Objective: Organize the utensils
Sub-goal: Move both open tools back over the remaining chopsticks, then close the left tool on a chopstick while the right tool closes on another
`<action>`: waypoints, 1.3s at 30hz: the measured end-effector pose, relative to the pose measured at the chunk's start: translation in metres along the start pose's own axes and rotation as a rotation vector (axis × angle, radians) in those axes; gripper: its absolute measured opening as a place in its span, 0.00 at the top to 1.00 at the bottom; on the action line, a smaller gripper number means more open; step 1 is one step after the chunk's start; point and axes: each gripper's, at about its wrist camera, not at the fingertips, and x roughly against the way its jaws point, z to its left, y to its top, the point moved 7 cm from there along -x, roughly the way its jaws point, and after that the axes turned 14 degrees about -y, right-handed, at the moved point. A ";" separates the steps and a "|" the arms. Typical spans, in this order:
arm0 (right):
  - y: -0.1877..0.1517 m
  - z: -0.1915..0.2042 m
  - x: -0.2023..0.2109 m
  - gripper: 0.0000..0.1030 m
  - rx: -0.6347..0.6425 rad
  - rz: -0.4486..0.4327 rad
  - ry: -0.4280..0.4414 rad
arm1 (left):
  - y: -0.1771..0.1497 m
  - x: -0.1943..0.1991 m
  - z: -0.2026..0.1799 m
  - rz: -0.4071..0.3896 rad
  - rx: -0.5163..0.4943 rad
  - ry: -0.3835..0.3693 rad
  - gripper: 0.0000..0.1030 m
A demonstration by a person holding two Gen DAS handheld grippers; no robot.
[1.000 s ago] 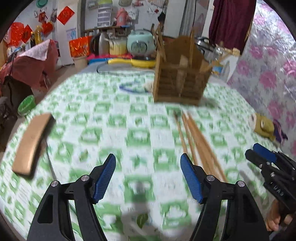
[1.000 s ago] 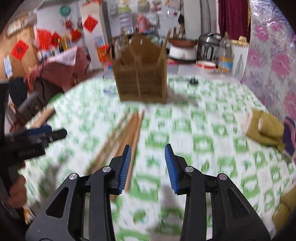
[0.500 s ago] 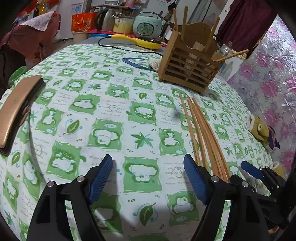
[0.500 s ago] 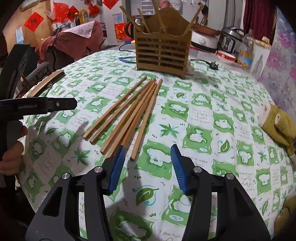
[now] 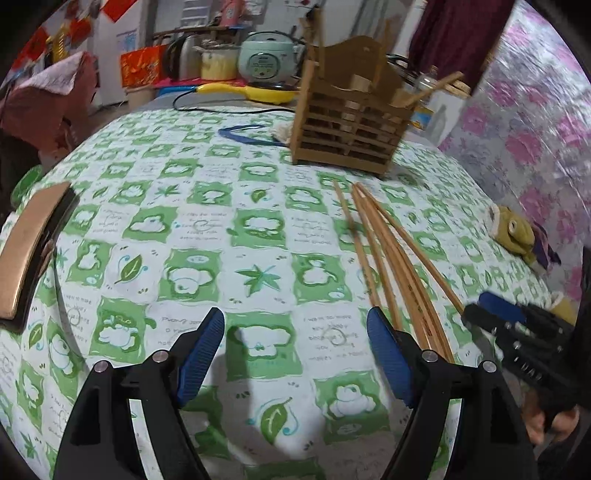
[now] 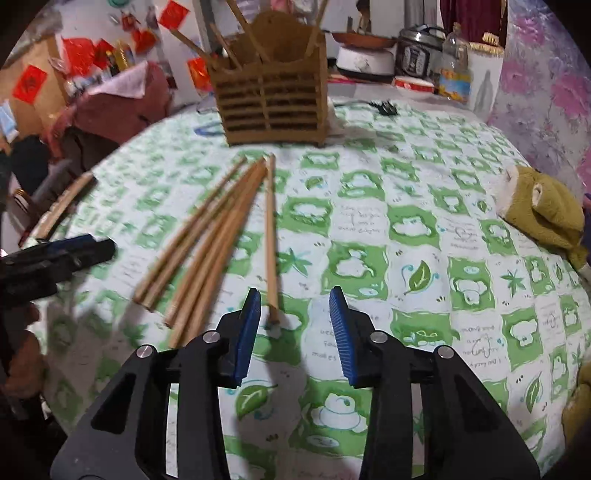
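Chopsticks loose on worktop before wooden holder; right tongs just narrowing, grasping nothing; left tongs released, empty.

the counter wears a white cloth checked with green squares, leaves and animal shapes. tan chopsticks lie before a brown slatted holder. black tongs carry blue pads. an olive plush toy.

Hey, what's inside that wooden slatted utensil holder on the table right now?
A few chopsticks stick up out of the wooden holder, leaning outward. The slats hide their lower ends and anything else inside.
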 end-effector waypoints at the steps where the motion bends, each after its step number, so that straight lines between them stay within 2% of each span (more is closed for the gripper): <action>1: 0.001 0.001 0.002 0.62 0.005 -0.010 0.007 | -0.001 -0.002 -0.005 0.012 -0.028 -0.002 0.24; 7: 0.004 0.000 0.004 0.61 -0.013 -0.018 0.048 | -0.011 -0.018 -0.024 0.102 -0.159 0.009 0.24; 13: 0.005 -0.010 -0.001 0.61 -0.085 0.012 0.118 | -0.017 -0.031 -0.028 0.166 -0.202 0.019 0.24; 16: 0.005 -0.011 -0.002 0.61 -0.096 0.015 0.130 | -0.017 -0.033 -0.027 0.174 -0.212 0.035 0.24; 18: 0.005 -0.010 -0.002 0.61 -0.097 0.016 0.132 | -0.014 -0.032 -0.022 0.166 -0.214 0.076 0.24; 20: 0.005 -0.011 -0.002 0.61 -0.098 0.015 0.131 | -0.009 -0.030 -0.009 0.151 -0.163 0.106 0.24; 23: 0.005 -0.011 -0.001 0.61 -0.097 0.016 0.133 | -0.003 -0.025 0.007 0.122 -0.080 0.109 0.24; 27: 0.004 -0.006 0.000 0.61 -0.069 0.011 0.125 | -0.005 -0.025 -0.007 0.119 -0.160 0.119 0.25; 29: 0.004 -0.003 0.001 0.61 -0.051 0.007 0.115 | -0.007 -0.027 -0.018 0.120 -0.225 0.135 0.32; 31: 0.003 -0.001 0.001 0.61 -0.036 0.004 0.106 | -0.009 -0.030 -0.022 0.134 -0.248 0.131 0.40; 36: 0.003 0.001 0.002 0.61 -0.021 -0.003 0.093 | -0.009 -0.030 -0.017 0.141 -0.198 0.069 0.65; 38: 0.003 0.001 0.002 0.61 -0.016 -0.002 0.088 | -0.008 -0.030 -0.019 0.139 -0.197 0.057 0.83; 39: 0.003 0.002 0.002 0.61 -0.013 -0.003 0.086 | -0.009 -0.031 -0.020 0.140 -0.201 0.048 0.89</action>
